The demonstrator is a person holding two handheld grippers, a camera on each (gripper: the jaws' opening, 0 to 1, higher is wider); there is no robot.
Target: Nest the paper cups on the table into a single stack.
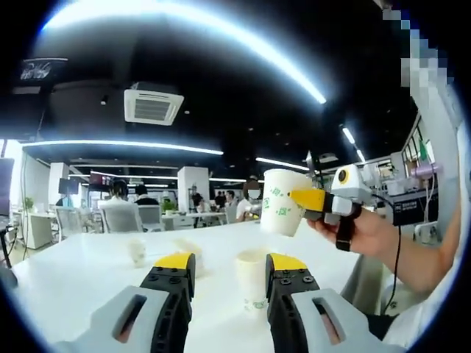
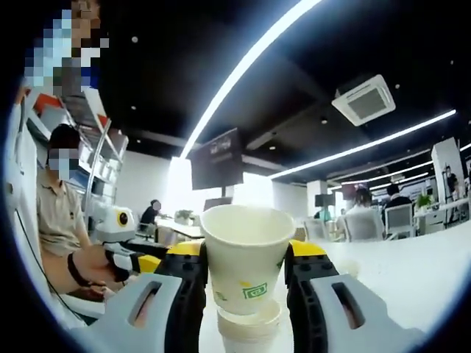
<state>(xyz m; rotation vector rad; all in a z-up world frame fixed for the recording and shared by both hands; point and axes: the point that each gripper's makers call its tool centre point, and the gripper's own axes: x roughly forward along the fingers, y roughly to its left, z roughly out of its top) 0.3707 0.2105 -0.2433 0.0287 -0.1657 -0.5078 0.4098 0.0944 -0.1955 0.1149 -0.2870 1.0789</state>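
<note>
The right claw is clamped and raised, while the left claw hangs open, low.

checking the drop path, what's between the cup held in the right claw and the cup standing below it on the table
Nothing. In the right gripper view, the held paper cup hangs just above the standing cup, with only a narrow bare gap between them.

Open office, dark ceiling, strip lights.
</note>
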